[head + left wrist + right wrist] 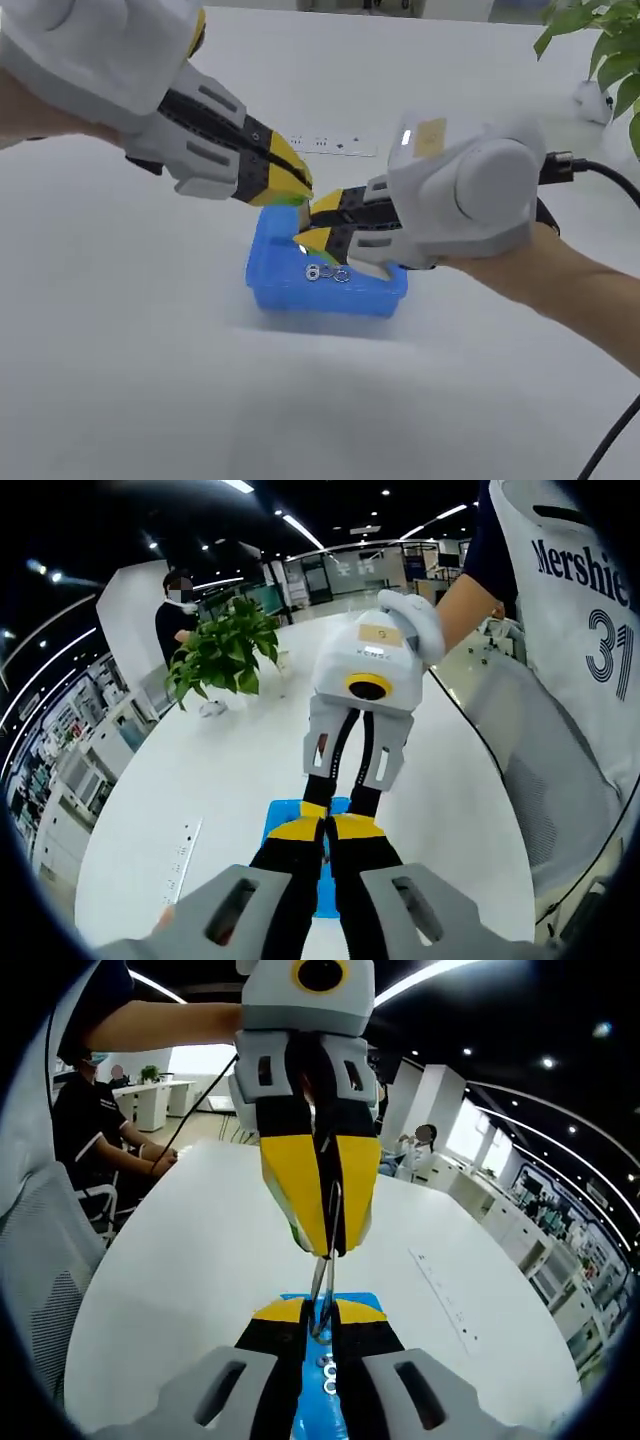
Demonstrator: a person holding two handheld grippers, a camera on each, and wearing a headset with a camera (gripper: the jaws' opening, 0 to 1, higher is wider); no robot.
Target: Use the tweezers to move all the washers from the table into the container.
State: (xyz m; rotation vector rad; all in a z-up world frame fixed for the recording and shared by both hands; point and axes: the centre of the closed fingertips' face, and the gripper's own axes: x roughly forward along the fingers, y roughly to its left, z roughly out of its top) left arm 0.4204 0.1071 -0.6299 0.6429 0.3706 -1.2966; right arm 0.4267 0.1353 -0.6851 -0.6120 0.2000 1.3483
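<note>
A blue container (300, 290) sits mid-table with a few metal washers (327, 273) lying in it. Directly above it the two grippers meet tip to tip. My left gripper (300, 190) comes in from the upper left, and my right gripper (312, 225) from the right. In the right gripper view thin metal tweezers (325, 1260) run from the left gripper's shut yellow jaws down between my right gripper's (322, 1320) own closed jaws. The washers (328, 1375) show just below. In the left gripper view my left gripper (327, 828) is closed, nose to nose with the right one.
A white power strip (330, 143) lies behind the container. A potted green plant (600, 40) stands at the far right corner. A black cable (610, 180) trails from the right gripper. Bare white table surrounds the container. People are in the room beyond.
</note>
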